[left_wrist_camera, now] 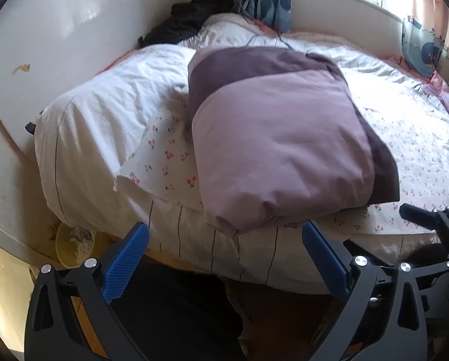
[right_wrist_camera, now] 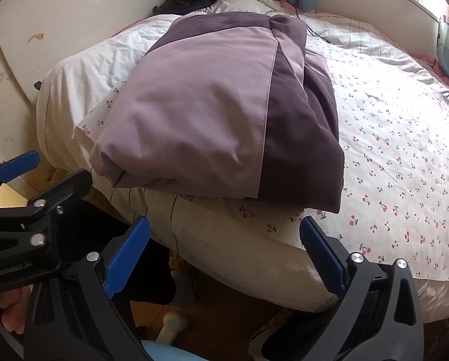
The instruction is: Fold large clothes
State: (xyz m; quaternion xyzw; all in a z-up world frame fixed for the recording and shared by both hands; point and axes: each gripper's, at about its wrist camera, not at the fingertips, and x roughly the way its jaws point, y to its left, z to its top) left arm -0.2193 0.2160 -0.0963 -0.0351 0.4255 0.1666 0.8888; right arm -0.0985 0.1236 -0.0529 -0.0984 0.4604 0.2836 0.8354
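Jaws on both of my grippers stand wide apart and grasp nothing; the left gripper and right gripper hover just off the near edge of the bed. Ahead of both lies the two-tone purple folded garment, a thick bundle in pale lilac with dark plum bands, its long axis running near to far. It rests on the white cherry-print bedsheet, its near end just beyond my fingertips. I judge the left gripper slightly nearer its near left corner. Far off, a black heap of clothing sits by the wall.
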